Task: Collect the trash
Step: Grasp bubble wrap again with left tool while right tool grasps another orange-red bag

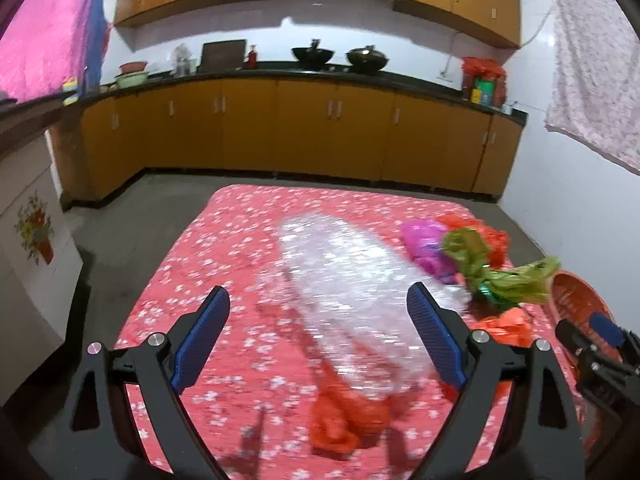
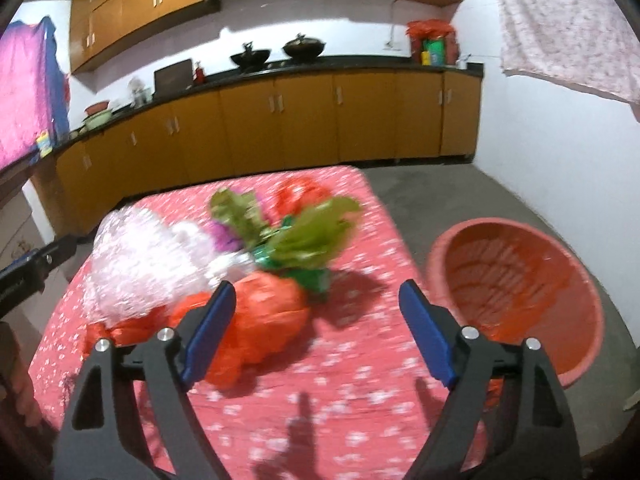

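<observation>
Trash lies on a table with a red flowered cloth (image 1: 208, 280). A long roll of clear bubble wrap (image 1: 352, 300) lies in the middle, with an orange bag (image 1: 344, 420) at its near end. My left gripper (image 1: 320, 308) is open above the wrap, holding nothing. In the right wrist view the wrap (image 2: 144, 260) is at the left, with a crumpled orange bag (image 2: 268, 316), green bags (image 2: 304, 236) and a purple bag (image 2: 224, 236). My right gripper (image 2: 316, 300) is open and empty just above the orange bag. A red plastic basket (image 2: 516, 292) stands off the table's right edge.
Yellow kitchen cabinets (image 1: 304, 132) with a dark counter run along the far wall. A white cabinet with a flower picture (image 1: 32, 256) stands left of the table. Cloths hang at upper left (image 1: 44, 28) and upper right (image 1: 592, 64). Grey floor surrounds the table.
</observation>
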Demonstrator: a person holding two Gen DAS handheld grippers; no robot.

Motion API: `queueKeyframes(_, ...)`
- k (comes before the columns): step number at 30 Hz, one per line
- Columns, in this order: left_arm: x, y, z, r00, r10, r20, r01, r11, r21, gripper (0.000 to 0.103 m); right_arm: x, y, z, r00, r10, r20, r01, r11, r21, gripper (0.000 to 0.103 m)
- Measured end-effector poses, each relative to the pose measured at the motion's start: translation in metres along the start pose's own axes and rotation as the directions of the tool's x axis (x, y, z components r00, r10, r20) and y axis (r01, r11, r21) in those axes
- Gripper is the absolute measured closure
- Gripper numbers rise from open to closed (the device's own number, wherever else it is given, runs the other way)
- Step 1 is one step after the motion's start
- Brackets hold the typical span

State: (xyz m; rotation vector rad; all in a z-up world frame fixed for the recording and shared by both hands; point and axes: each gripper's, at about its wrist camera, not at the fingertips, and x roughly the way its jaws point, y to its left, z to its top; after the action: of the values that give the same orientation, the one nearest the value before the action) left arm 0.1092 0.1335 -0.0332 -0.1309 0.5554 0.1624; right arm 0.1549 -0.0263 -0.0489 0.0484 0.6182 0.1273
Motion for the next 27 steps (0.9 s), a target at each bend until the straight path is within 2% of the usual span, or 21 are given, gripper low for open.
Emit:
queueKeyframes(8, 0.023, 0.027, -0.003, 0.998, -0.012, -0.06, 0.009, 0.999, -0.052, 0.013, 0.036, 0.025, -0.002, 0.996, -0.009, -0.088, 0.012, 1.0, 0.029, 0.018)
queueKeyframes(13, 0.041, 0.022, 0.001, 0.995, -0.04, -0.095, 0.035, 0.998, -0.057, 0.014, 0.052, 0.029, -0.006, 0.99, 0.002, -0.14, 0.005, 0.999, 0.048, 0.018)
queueKeyframes(15, 0.05, 0.021, 0.001, 0.992, -0.054, -0.116, 0.047, 0.997, -0.062, 0.018, 0.055, 0.031, -0.008, 0.988, 0.008, -0.153, -0.002, 0.999, 0.039, 0.019)
queueKeyframes(16, 0.054, 0.02, 0.001, 0.99, -0.06, -0.128, 0.052, 0.997, -0.065, 0.023, 0.056, 0.033, -0.009, 0.987, 0.017, -0.159, -0.012, 0.999, 0.036, 0.019)
queueKeyframes(18, 0.061, 0.021, -0.001, 0.984, -0.086, -0.159, 0.074, 0.994, -0.079, 0.033, 0.058, 0.033, -0.01, 0.984, 0.046, -0.17, -0.041, 0.999, 0.03, 0.034)
queueKeyframes(20, 0.065, 0.022, -0.003, 0.977, -0.111, -0.182, 0.096, 0.991, -0.089, 0.049, 0.058, 0.034, -0.011, 0.982, 0.066, -0.178, -0.062, 0.998, 0.027, 0.041)
queueKeyframes(21, 0.065, 0.022, -0.004, 0.975, -0.121, -0.188, 0.106, 0.99, -0.089, 0.053, 0.058, 0.034, -0.012, 0.982, 0.068, -0.176, -0.065, 0.998, 0.024, 0.045)
queueKeyframes(23, 0.063, 0.019, -0.004, 0.974, -0.131, -0.183, 0.119, 0.99, -0.077, 0.069, 0.056, 0.034, -0.013, 0.982, 0.074, -0.172, -0.072, 0.997, 0.018, 0.05)
queueKeyframes(27, 0.057, 0.015, -0.002, 0.975, -0.15, -0.163, 0.141, 0.988, -0.065, 0.089, 0.052, 0.033, -0.012, 0.983, 0.085, -0.162, -0.083, 0.996, 0.022, 0.062)
